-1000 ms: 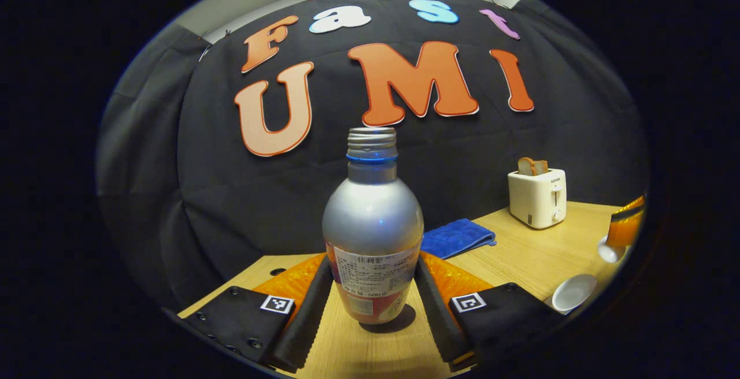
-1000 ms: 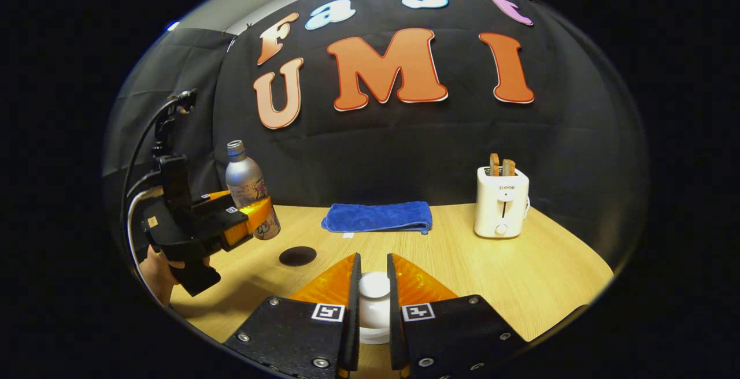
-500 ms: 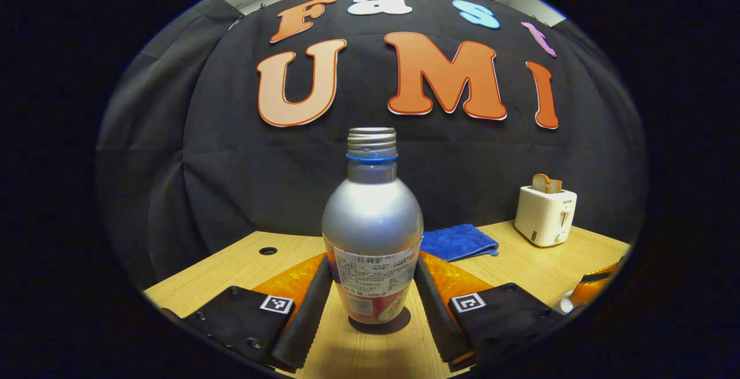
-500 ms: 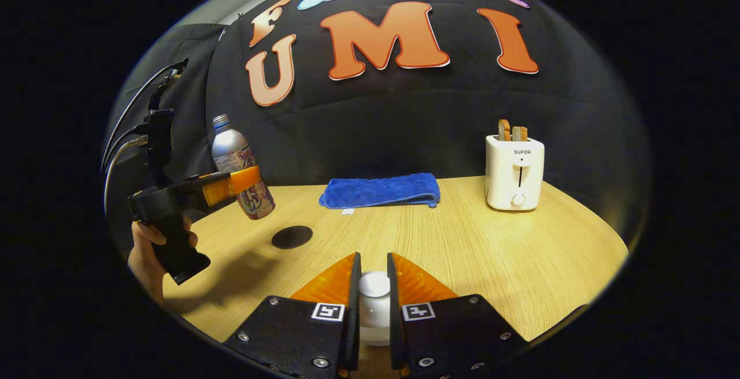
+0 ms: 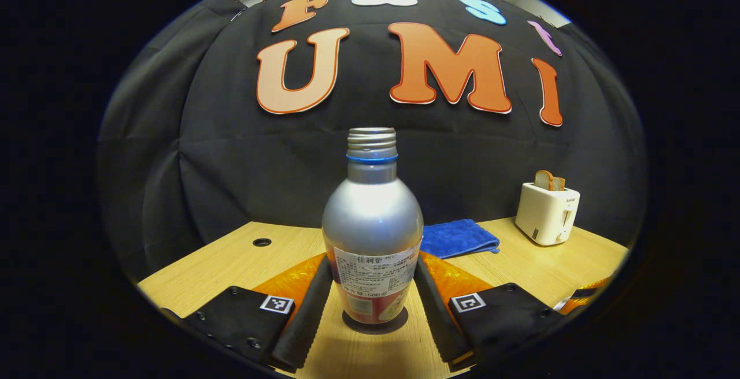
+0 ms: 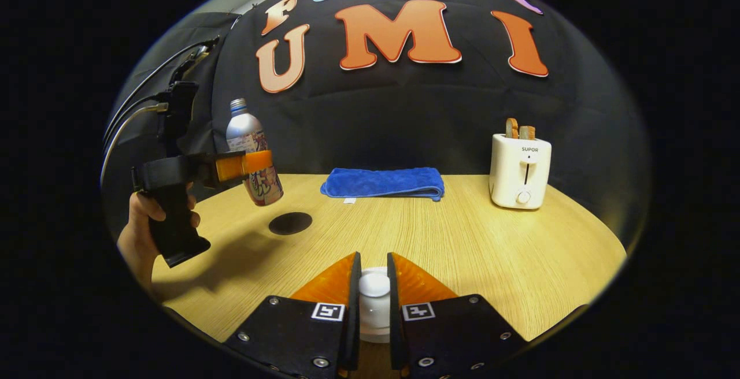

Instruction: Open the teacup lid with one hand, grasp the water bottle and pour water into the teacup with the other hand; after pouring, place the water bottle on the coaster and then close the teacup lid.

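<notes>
At far left in the right gripper view, the left claw [image 6: 245, 164] is clamped on the water bottle [image 6: 252, 153], carried upright above the worktop [image 6: 462, 240], beyond the dark coaster [image 6: 290, 223]. A careless descent could miss the coaster or tip the tall bottle. Centre, the right claw [image 6: 373, 304] pinches the white teacup lid [image 6: 374, 285]; its small round knob could slip out.

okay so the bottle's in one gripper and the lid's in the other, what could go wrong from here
1. The water bottle hangs tilted above the table, short of the coaster; it could tip when set down.
2. The right gripper pinches only the teacup lid knob; the lid might slip.
</notes>
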The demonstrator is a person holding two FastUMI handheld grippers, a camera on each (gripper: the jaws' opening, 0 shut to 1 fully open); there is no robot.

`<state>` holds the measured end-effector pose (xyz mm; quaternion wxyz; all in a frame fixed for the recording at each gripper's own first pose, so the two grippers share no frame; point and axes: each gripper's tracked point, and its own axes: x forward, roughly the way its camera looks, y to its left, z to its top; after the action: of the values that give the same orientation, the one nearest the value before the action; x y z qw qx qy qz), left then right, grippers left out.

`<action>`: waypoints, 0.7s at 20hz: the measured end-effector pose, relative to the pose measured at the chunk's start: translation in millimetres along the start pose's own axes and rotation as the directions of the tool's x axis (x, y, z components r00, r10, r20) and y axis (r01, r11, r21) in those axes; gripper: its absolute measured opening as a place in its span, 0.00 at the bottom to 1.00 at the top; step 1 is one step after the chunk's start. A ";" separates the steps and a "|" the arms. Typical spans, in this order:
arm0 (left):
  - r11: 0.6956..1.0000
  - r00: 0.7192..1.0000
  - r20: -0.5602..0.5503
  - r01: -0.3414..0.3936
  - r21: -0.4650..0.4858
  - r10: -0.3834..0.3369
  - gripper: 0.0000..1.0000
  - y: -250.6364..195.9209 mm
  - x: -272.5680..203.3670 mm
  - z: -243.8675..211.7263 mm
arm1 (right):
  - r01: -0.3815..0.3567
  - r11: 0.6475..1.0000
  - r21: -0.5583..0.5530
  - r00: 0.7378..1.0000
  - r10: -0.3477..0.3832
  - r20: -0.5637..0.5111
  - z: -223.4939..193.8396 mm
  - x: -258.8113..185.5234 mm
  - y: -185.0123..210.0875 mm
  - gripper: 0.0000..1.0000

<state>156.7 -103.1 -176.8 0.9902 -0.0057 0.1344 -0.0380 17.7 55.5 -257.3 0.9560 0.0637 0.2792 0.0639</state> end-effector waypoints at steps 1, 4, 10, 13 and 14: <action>1.000 1.000 -0.006 0.001 -0.013 -0.001 0.84 0.7 2.4 -1.7 | 0.003 1.000 0.000 1.000 -0.003 0.003 0.5 -0.2 -0.7 0.22; 0.998 0.999 -0.031 0.014 -0.064 -0.016 0.81 2.0 6.8 -7.9 | 0.009 1.000 0.002 1.000 -0.009 -0.002 -0.9 -1.7 -1.7 0.27; 0.994 0.997 -0.062 0.029 -0.101 -0.036 0.84 1.0 18.0 -22.5 | 0.001 0.998 0.057 1.000 -0.002 0.008 7.8 -10.4 3.3 0.45; 0.995 0.996 -0.079 0.040 -0.091 -0.047 0.84 0.0 27.8 -32.5 | 0.009 0.997 0.073 0.997 -0.014 0.072 23.9 -17.0 0.2 0.53; 0.995 0.995 -0.091 0.039 -0.090 -0.048 0.83 0.5 31.6 -37.3 | 0.008 0.997 0.077 0.996 -0.014 0.086 27.7 -19.3 0.3 0.56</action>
<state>177.1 -105.0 -221.2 0.9806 -0.0506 0.1816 -0.0538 16.6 50.3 -223.9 0.9644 0.1014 0.2401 0.0449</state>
